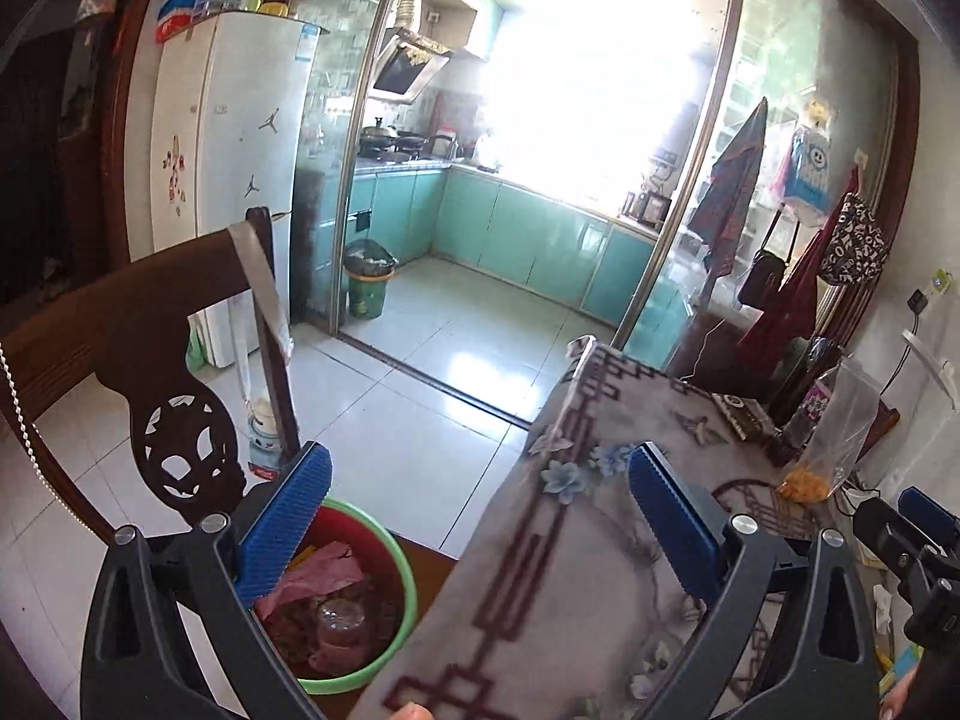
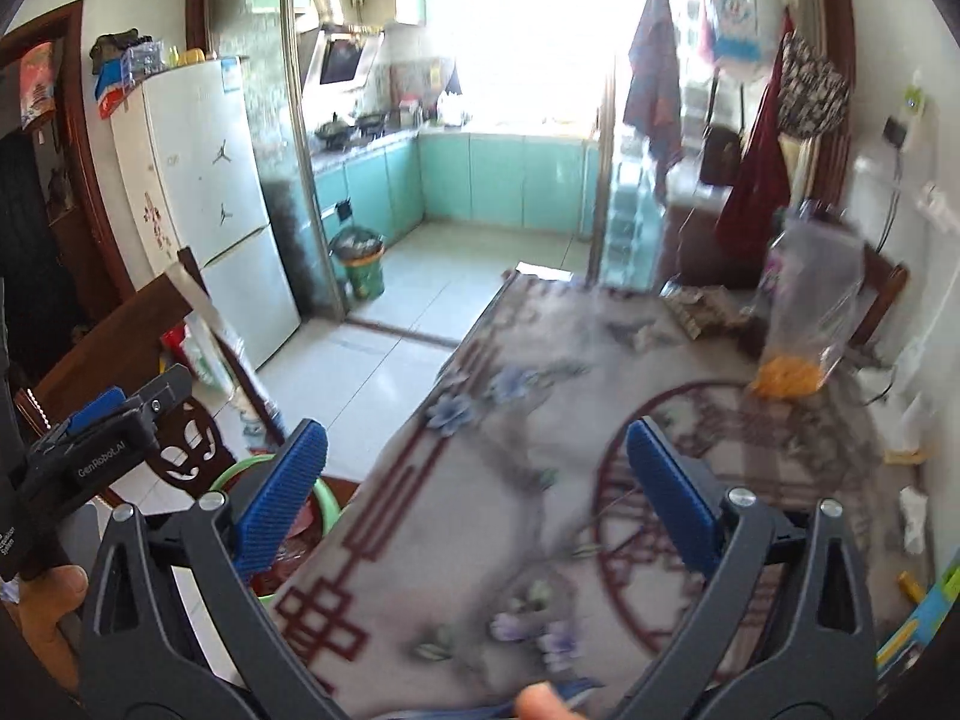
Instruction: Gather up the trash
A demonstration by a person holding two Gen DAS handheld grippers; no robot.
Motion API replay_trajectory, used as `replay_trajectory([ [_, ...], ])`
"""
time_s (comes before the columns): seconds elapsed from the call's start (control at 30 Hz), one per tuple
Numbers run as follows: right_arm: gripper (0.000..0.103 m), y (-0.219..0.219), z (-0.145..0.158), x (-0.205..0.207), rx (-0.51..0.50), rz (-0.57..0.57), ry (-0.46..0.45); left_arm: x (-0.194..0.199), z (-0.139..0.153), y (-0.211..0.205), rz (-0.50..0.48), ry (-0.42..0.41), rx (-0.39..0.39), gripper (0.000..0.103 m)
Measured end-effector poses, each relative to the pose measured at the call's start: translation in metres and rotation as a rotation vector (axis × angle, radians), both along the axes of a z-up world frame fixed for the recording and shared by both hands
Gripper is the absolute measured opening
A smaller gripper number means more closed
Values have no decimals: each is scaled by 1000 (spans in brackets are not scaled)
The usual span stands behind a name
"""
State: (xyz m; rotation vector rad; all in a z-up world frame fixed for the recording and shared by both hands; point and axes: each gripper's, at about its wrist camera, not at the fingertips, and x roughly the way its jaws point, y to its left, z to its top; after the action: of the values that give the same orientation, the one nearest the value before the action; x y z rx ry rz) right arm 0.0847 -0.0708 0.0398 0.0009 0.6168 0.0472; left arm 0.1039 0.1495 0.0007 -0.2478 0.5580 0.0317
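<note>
A red bin with a green rim stands beside the table's left edge, holding pink wrapping and a clear plastic cup; its rim shows in the right wrist view. My left gripper is open and empty above the bin and the table edge. My right gripper is open and empty over the patterned tablecloth. A clear plastic bag with orange bits stands at the table's far right, also in the left wrist view. Small paper scraps lie at the right edge.
A dark wooden chair stands left of the bin. A dark box lies at the table's far end. A fridge, a green kitchen bin and a tiled floor lie beyond. Bags hang on the right wall.
</note>
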Motion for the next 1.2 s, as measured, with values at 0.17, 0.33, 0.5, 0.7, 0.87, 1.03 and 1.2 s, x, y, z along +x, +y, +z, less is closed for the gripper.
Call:
replay_trajectory([
  [0.17, 98, -36, 17, -27, -56, -23, -119, -24, 16, -47, -11, -53, 28, 95],
  [0.33, 98, -59, 12, -37, -107, -73, -128, -50, 32, -72, 68, -137, 75, 95],
  [0.5, 98, -74, 13, -51, -21, -55, -155, -62, 35, -86, 96, -118, 93, 95],
  [0.7, 98, -74, 10, -52, -45, -47, -127, -62, 28, -91, 113, -70, 130, 95],
  [0.87, 98, -74, 10, -53, -36, -39, -123, -65, 30, -94, 111, -68, 136, 95],
  [1.03, 98, -76, 10, -53, -33, -36, -118, -66, 30, -95, 113, -59, 140, 95],
  [1.2, 98, -78, 10, -52, -29, -41, -106, -66, 30, -95, 114, -59, 142, 95],
])
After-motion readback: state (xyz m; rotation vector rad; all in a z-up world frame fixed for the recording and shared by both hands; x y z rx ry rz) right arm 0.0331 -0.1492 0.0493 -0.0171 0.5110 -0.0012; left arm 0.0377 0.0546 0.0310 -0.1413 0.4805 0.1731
